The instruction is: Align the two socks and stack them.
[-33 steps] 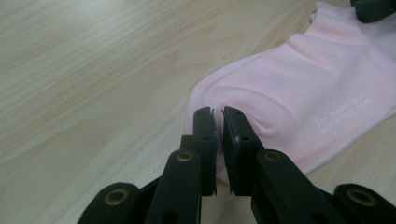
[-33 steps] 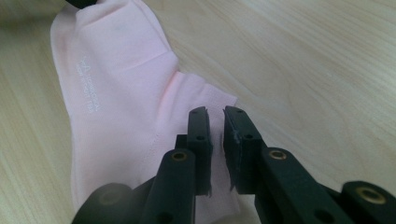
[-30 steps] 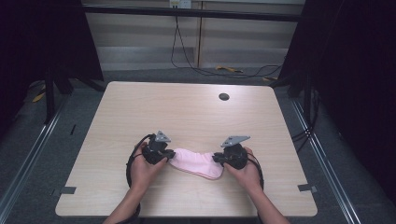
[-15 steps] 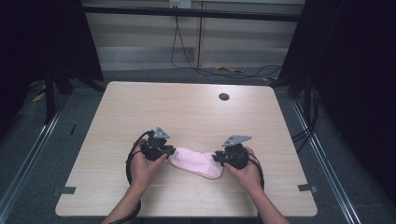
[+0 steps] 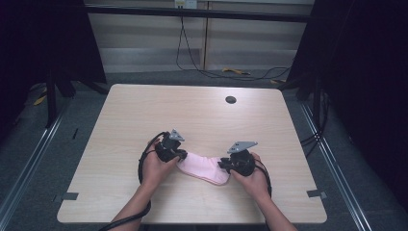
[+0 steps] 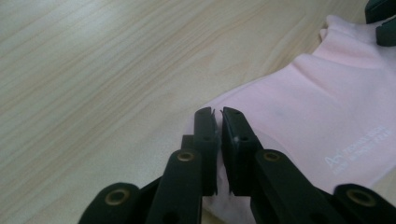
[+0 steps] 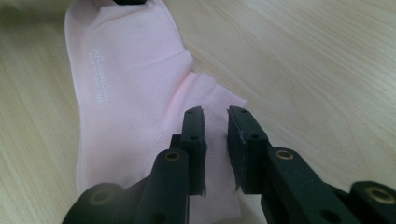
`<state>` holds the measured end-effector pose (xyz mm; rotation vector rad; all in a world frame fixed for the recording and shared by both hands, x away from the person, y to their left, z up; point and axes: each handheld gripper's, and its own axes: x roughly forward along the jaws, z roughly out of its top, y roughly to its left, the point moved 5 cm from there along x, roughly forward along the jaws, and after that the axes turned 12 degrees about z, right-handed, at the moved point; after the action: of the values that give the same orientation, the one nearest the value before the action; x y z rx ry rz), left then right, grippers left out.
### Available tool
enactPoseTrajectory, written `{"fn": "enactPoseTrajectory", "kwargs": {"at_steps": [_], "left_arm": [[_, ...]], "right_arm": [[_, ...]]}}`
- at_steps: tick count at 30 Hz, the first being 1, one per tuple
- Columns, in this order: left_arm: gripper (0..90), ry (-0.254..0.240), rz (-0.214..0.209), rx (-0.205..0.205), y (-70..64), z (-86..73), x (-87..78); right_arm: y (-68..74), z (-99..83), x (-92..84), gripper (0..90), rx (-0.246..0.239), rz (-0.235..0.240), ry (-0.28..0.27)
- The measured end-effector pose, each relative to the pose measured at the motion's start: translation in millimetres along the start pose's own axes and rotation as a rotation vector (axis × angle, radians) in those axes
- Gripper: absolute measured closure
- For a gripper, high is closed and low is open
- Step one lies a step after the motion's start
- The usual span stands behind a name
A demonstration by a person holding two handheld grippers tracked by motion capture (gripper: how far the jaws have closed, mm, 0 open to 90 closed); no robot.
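Note:
A pink sock (image 5: 204, 168) lies flat on the wooden table (image 5: 192, 110), between my two grippers. My left gripper (image 5: 182, 157) is at its left end. In the left gripper view the jaws (image 6: 218, 114) are pinched together on the sock's edge (image 6: 327, 107). My right gripper (image 5: 223, 166) is at the sock's right end. Its jaws (image 7: 215, 114) have just been opening a little and stand a narrow gap apart over the sock's toe fabric (image 7: 126, 93), not pressing it. The other gripper's black jaw tips (image 6: 380, 18) show at the sock's far end.
A dark round grommet (image 5: 231, 99) sits near the table's far edge. Tape marks (image 5: 317, 193) are at the front corners. Cables (image 5: 231, 72) lie on the floor behind the table, and dark frames stand on both sides.
My left gripper has edged slightly to the right, along the sock's left end. The right hand and the sock have kept their places.

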<state>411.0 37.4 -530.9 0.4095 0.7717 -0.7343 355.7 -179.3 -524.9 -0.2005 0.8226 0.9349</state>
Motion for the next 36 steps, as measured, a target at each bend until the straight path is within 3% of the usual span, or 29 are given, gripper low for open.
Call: {"fn": "enactPoseTrajectory", "kwargs": {"at_steps": [6, 14, 17, 21, 27, 31, 36], "left_arm": [[90.0, 0.008, -0.012, -0.026, 1.6, 0.2, 0.9], [90.0, -0.012, 0.026, -0.038, 1.6, 0.4, 0.8], [83.0, -0.022, 0.036, -0.04, 2.3, 1.6, -3.2], [82.1, -0.039, 0.034, -0.037, 4.4, 5.2, -13.8], [86.7, -0.04, -0.023, -0.007, -8.6, 9.3, -23.4], [89.8, -0.009, -0.039, 0.012, -15.5, 6.8, -16.2], [89.6, 0.003, -0.048, -0.001, -16.2, 3.5, -5.6]], "right_arm": [[-0.2, 0.3, 1.3, 76.8, 0.004, -0.006, 0.001], [-0.1, 0.2, 1.2, 75.2, 0.001, -0.011, -0.001], [-0.7, 0.9, 0.8, 71.6, -0.002, -0.019, -0.007], [-1.7, 2.4, -2.1, 70.8, 0.003, -0.032, -0.013], [-2.6, 7.7, -7.4, 79.7, 0.0, -0.037, -0.031], [1.2, 10.0, -3.4, 83.3, -0.002, -0.011, -0.024], [5.2, 5.5, 6.5, 83.2, -0.027, -0.003, 0.006]]}}
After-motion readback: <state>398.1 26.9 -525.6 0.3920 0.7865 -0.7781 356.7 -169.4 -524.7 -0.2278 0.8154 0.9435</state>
